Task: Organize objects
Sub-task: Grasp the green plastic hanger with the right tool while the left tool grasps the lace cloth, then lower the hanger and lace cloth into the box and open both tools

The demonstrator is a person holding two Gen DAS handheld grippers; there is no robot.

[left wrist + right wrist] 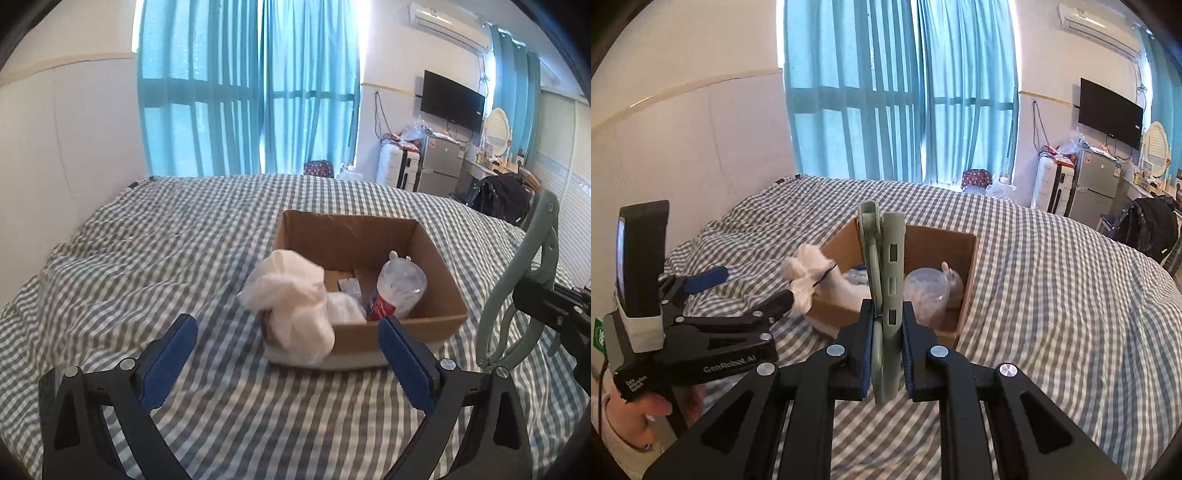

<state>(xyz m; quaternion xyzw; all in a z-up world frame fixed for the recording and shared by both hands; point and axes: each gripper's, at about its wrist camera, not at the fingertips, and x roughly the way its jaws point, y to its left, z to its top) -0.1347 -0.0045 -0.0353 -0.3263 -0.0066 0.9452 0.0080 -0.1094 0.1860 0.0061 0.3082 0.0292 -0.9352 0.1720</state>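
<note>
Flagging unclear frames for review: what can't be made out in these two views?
- Brown cardboard box floor: hidden in the left wrist view by white crumpled cloth.
- Pale green plastic tool lower end: clamped in the right gripper.
- Clear plastic bottle label: blurred.

box (436,321) contents behind white cloth (295,295)

Cardboard box (436,258) on checked bedspread (147,258)

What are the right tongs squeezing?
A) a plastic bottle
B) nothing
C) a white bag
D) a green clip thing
D: the right tongs are shut on the pale green plastic clip, which sticks up between their pads.
</note>
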